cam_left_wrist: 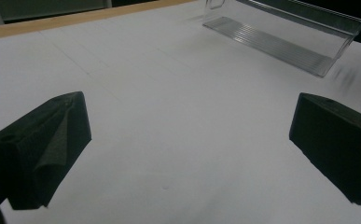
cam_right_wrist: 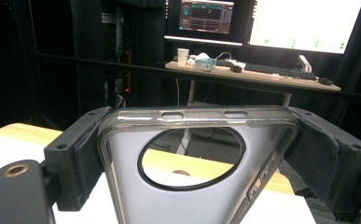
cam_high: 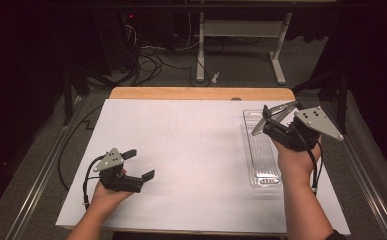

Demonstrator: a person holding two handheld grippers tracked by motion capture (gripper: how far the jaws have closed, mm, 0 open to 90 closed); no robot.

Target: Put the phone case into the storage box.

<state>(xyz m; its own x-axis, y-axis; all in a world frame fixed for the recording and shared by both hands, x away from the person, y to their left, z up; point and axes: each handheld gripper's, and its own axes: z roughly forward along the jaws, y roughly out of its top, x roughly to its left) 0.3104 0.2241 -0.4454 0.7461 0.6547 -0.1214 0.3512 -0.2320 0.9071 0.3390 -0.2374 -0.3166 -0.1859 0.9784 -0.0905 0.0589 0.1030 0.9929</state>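
A clear phone case (cam_right_wrist: 131, 196) with a round ring opening is clamped edge to edge between the black jaws of my right gripper (cam_right_wrist: 197, 154). From above, that right gripper (cam_high: 277, 119) holds the case (cam_high: 261, 125) raised over the far end of a long clear plastic tray (cam_high: 262, 160). My left gripper (cam_high: 142, 163) hovers low over the near-left part of the white sheet (cam_high: 191, 145), open and empty. Along its jaws, the left gripper (cam_left_wrist: 187, 140) faces bare sheet, with the tray (cam_left_wrist: 281, 42) lying farther off at the upper right.
The white sheet covers a wooden table (cam_high: 201, 93) whose edge shows at the far side. Beyond it are floor cables (cam_high: 151, 60) and a white desk frame (cam_high: 241, 30). A desk with a keyboard (cam_right_wrist: 281, 70), cup (cam_right_wrist: 183, 57) and lit monitors (cam_right_wrist: 304, 23) stands behind.
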